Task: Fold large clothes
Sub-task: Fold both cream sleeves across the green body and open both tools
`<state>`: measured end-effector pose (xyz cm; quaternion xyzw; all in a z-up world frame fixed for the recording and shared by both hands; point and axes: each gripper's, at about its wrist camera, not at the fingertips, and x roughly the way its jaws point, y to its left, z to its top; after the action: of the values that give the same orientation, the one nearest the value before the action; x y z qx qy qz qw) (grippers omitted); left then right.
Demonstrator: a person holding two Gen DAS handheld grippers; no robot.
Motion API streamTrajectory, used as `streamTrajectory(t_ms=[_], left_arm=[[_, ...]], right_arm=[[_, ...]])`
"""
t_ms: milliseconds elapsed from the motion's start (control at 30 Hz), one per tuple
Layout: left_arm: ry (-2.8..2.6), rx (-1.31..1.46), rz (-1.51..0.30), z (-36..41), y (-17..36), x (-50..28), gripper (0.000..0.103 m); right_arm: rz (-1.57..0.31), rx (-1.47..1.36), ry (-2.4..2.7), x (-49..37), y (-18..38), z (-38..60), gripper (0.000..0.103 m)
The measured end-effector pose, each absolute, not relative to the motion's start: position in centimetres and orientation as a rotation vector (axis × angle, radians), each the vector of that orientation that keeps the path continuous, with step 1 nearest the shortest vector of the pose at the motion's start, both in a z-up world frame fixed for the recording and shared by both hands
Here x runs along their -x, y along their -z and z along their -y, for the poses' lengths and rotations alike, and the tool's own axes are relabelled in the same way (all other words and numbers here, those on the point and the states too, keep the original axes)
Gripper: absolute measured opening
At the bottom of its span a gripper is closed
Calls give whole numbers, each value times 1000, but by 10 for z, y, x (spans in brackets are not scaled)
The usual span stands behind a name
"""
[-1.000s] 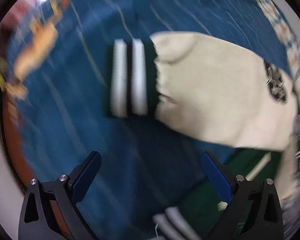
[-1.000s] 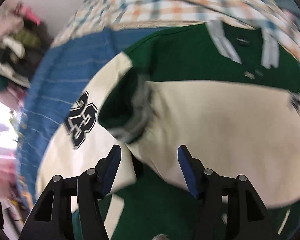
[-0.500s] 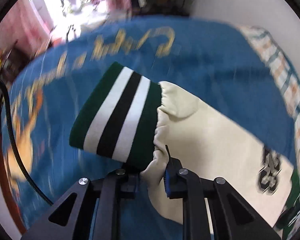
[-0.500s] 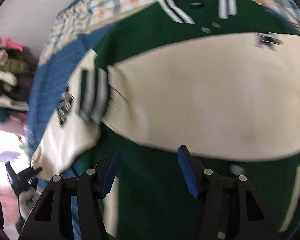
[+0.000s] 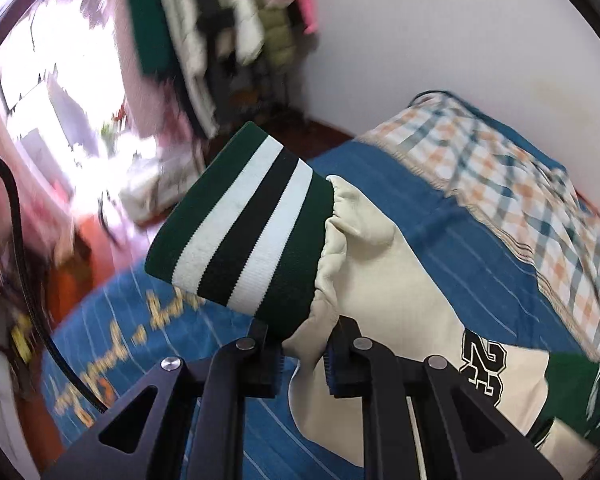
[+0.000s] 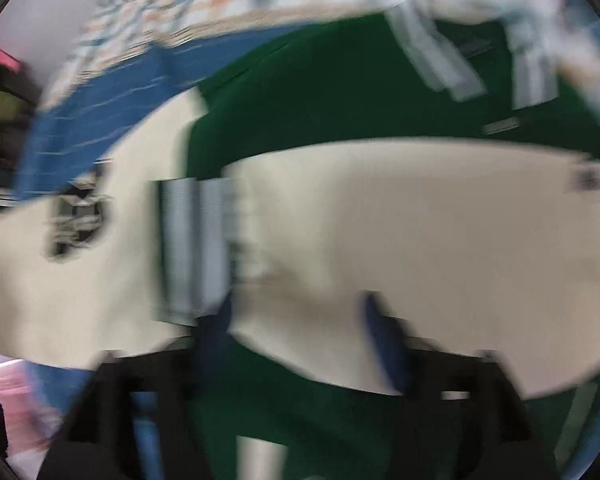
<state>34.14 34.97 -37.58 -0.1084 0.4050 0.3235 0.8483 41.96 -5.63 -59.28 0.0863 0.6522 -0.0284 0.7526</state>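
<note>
The left gripper (image 5: 304,354) is clamped on the cream, leather-like sleeve (image 5: 384,296) of a varsity jacket (image 6: 340,96), just behind its ribbed cuff (image 5: 244,232) with green, white and black stripes. The sleeve hangs above a blue bedspread (image 5: 480,264). The right gripper (image 6: 296,336) is opening over the folded second sleeve (image 6: 400,232); nothing is pressed between its jaws. Clothes (image 5: 236,28) hang by the white wall.
</note>
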Motion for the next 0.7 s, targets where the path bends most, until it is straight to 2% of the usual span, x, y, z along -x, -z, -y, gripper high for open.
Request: streamTrajectory(t_ms=[100, 400, 700], left_arm=[[-630, 102, -819, -309, 354, -344, 12], [-340, -92, -822, -145, 316, -354, 11], [91, -44, -952, 97, 328, -368, 11]], right_arm=[[-1385, -57, 229, -400, 582, 83, 82], [-1396, -145, 302, -367, 590, 153, 84], [-1409, -354, 398, -316, 588, 289, 84]])
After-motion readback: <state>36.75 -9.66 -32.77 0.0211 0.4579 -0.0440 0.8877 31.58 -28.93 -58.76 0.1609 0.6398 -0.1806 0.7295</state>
